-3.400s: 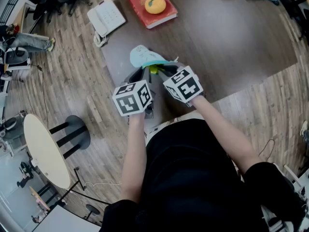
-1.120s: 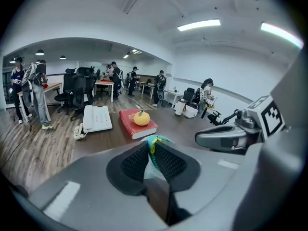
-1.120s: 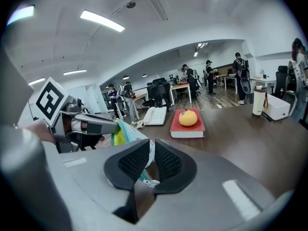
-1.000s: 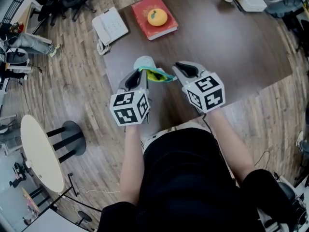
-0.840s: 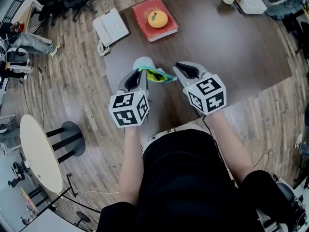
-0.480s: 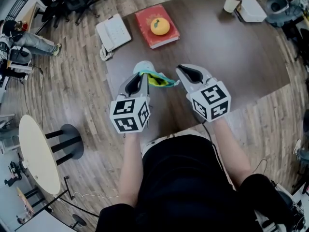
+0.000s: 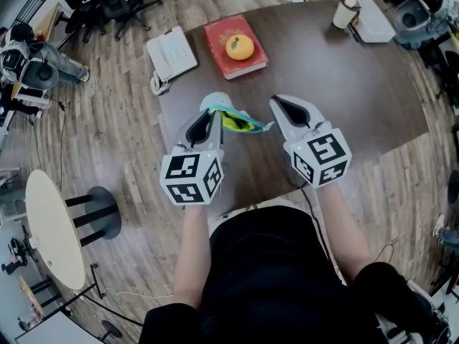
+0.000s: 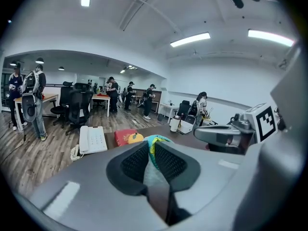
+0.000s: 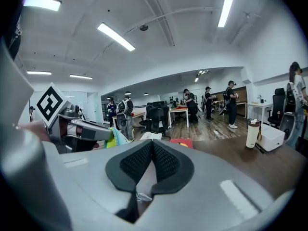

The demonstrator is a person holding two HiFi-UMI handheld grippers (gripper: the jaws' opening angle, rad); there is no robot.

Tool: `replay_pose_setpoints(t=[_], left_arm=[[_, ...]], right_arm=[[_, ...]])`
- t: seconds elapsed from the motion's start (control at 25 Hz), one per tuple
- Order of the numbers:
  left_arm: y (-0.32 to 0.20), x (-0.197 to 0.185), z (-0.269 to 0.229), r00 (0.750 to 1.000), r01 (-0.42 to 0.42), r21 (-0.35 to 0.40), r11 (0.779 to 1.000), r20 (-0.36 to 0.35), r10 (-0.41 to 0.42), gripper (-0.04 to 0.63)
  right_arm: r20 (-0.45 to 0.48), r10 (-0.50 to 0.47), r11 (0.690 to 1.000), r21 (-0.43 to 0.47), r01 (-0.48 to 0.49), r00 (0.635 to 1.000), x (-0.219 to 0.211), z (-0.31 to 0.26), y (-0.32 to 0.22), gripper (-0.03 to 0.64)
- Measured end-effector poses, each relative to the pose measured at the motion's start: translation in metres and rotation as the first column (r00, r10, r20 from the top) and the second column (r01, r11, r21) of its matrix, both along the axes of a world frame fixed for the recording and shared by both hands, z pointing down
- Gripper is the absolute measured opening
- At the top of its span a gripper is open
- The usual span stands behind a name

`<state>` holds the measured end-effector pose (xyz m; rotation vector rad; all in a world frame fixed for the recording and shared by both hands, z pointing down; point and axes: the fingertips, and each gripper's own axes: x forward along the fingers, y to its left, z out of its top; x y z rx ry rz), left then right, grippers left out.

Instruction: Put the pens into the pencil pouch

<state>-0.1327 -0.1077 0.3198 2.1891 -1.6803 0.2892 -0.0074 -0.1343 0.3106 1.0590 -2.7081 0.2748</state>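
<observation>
Left gripper still pinches pencil pouch; right gripper jaws just closed, empty; both higher than before.

The floor was brown wood. A dark desk stood on it. A round white table stood well apart from it. Long lights shone on the white ceiling. Black chairs stood far back.
</observation>
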Motion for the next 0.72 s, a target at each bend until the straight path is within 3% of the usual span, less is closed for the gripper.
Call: replay_pose_setpoints(t=[0.72], left_arm=[[0.0036, -0.001, 0.0016, 1.0, 0.002, -0.008, 1.0, 0.001, -0.002, 0.043]], right_arm=[[-0.005, -0.022, 1.0, 0.015, 0.022, 1.0, -0.0051, -0.0055, 0.0087, 0.008]])
